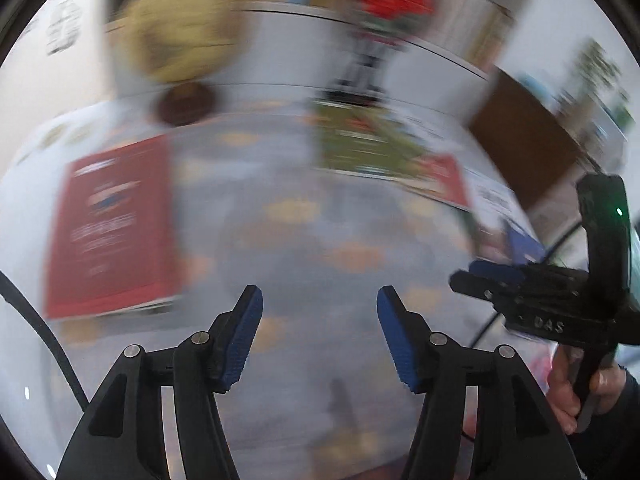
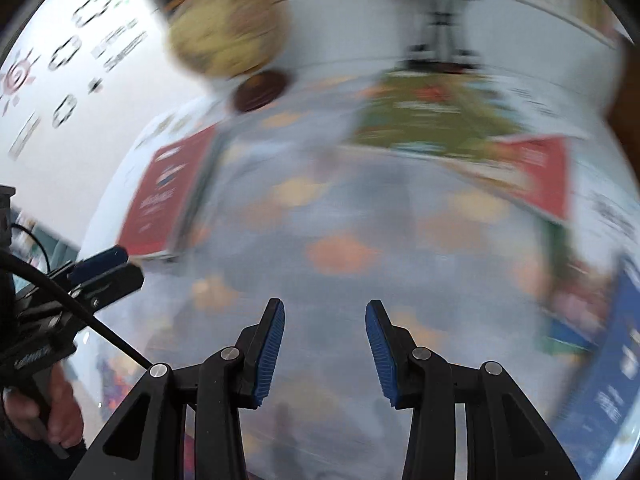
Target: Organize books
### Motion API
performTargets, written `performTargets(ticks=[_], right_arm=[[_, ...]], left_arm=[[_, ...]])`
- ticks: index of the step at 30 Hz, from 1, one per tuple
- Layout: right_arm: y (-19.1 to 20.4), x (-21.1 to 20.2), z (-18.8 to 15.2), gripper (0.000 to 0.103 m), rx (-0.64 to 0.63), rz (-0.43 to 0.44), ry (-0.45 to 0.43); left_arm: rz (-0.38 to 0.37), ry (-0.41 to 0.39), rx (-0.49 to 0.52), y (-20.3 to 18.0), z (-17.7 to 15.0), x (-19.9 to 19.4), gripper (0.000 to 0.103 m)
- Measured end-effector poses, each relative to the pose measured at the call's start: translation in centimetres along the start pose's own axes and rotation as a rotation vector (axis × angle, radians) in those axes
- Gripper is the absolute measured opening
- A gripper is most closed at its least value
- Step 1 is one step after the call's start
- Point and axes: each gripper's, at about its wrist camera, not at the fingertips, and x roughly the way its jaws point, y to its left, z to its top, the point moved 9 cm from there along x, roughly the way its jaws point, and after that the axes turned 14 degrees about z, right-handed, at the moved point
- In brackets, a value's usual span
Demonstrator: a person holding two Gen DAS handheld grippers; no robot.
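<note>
Both tools are empty: the left hand-held gripper (image 1: 320,300) has its blue-padded jaws spread apart with nothing between them, and the right hand-held gripper (image 2: 325,314) also stands parted, a little narrower, with only the bench (image 2: 360,360) showing in the gap. Each points down at a bench covered by a pale cloth with orange blotches, and both views are heavily smeared, so small print and fine edges cannot be read. On the left part of the bench lies a red book (image 1: 112,228), flat with its cover up, well apart from the left tool's fingers. Toward the back, right of centre, lies a green book (image 1: 360,144) with a red-covered book (image 1: 440,180) touching or overlapping its right side; whether it lies over or under cannot be told. Further right, a blue book (image 2: 612,356) lies near the bench's edge in the right wrist view. Behind the books stand a yellowish round object (image 1: 180,28) with a dark brown round thing (image 1: 186,104) just in front of it, and a red object on a dark stand (image 1: 384,12). In the left wrist view the right tool appears at the right edge, gripped by a person's hand (image 1: 580,392).
</note>
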Motion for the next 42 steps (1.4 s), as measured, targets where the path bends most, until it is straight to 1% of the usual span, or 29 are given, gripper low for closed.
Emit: performTargets(ticks=[2,3,6,8,9,12,14,16,20,24,28,34,36,39,41,42], right_arm=[[-3.4,-3.1,-0.9,0.041,0.048,-0.037,-0.031],[-6.1,-5.4,-1.7,0.041,0.087,-0.074,-0.059],[-12.3,-9.8,-4.3,0.041,0.189,-0.146,-0.096],[-15.9,-11.9,-5.9,0.041,0.248,-0.183,-0.104],[-18.3,-13.4,-7.4,0.041,0.288,-0.208,-0.105],[-23.3,-15.9,-10.4,0.041,0.389,-0.258,-0.105],[-25.6,-16.8,-12.0,0.041,0.436,-0.283,-0.098],[-27.9,-17.4,-13.6,0.041,0.475,-0.299,-0.087],[-30.0,-17.4,-14.8,0.041,0.502,-0.271,-0.070],[-30.7,-16.6,-14.6,0.041,0.473,-0.241,-0.037],[-30.6,-15.9,-14.5,0.041,0.449,-0.201,-0.029],[-30.2,-15.4,-14.3,0.041,0.427,-0.135,-0.019],[-29.5,-15.4,-13.9,0.042,0.401,-0.118,-0.024],[-28.8,-15.4,-13.1,0.042,0.332,-0.167,-0.008],[-28.3,-15.4,-12.6,0.042,0.300,-0.160,-0.008],[-27.8,-15.6,-12.2,0.042,0.281,-0.141,-0.019]], left_arm=[[-0.039,0.004,0.066,-5.0,0.2,0.6,0.058],[-0.058,0.013,0.095,-7.8,0.2,1.2,0.058],[-0.146,0.058,0.160,-15.0,-0.3,2.7,0.058],[-0.186,0.089,0.201,-19.4,-0.9,3.7,0.058],[-0.203,0.102,0.215,-21.0,-1.5,3.8,0.058],[-0.253,0.154,0.257,-25.9,-3.0,5.1,0.058],[-0.272,0.190,0.275,-28.2,-3.8,6.2,0.058],[-0.274,0.223,0.289,-30.2,-4.8,7.3,0.058],[-0.244,0.257,0.298,-31.9,-5.8,8.7,0.058],[-0.247,0.296,0.246,-31.7,-6.5,9.2,0.058],[-0.253,0.300,0.217,-31.6,-6.7,9.1,0.058],[-0.329,0.324,0.204,-33.4,-7.4,8.7,0.058],[-0.339,0.321,0.204,-33.7,-7.5,8.4,0.058],[-0.347,0.309,0.195,-33.3,-7.6,7.8,0.058],[-0.358,0.302,0.178,-32.8,-7.6,7.3,0.058],[-0.362,0.300,0.165,-32.3,-7.6,7.0,0.058]])
